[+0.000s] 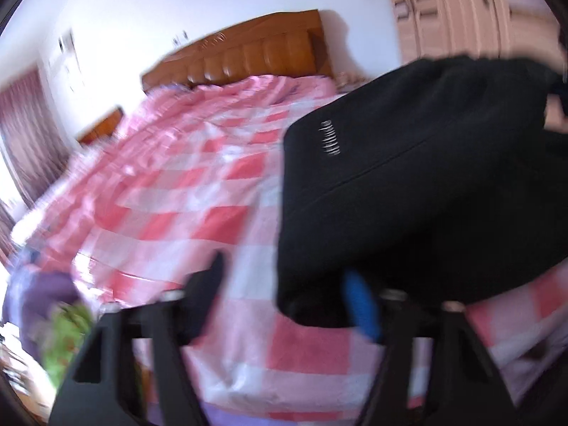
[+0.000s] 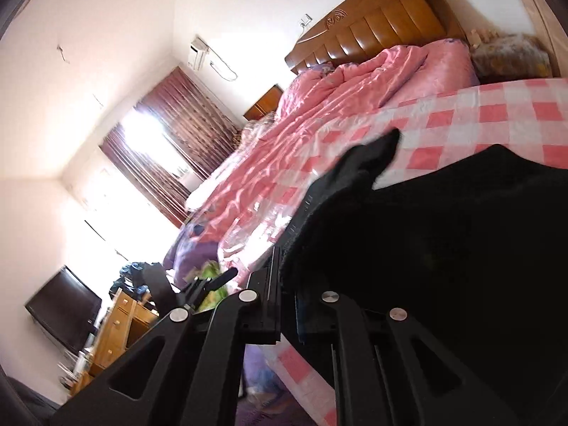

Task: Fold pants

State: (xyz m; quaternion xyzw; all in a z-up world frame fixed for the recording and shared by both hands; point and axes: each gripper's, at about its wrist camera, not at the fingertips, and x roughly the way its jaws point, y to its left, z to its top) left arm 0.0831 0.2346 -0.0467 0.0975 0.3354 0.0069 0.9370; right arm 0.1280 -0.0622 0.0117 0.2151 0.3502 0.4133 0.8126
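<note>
Black pants (image 1: pixel 426 177) with small white lettering hang over the pink-and-white checked bed sheet (image 1: pixel 198 213), lifted at their upper right end. My left gripper (image 1: pixel 284 284) stands open at the pants' lower corner. Its blue-padded right finger (image 1: pixel 362 312) touches the cloth's edge, while the black left finger (image 1: pixel 209 284) stands apart over bare sheet. In the right wrist view, my right gripper (image 2: pixel 301 220) is shut on the black pants (image 2: pixel 443 248). A tip of cloth pokes out past the fingers, and the fabric drapes over and hides the right finger.
A wooden headboard (image 1: pixel 248 56) and a crumpled pink quilt (image 2: pixel 355 85) lie at the bed's far end. A wardrobe (image 1: pixel 461 10) stands at the right. Dark curtains (image 2: pixel 177 124), a TV (image 2: pixel 64 309) and a cluttered wooden desk (image 2: pixel 120 323) line the far wall.
</note>
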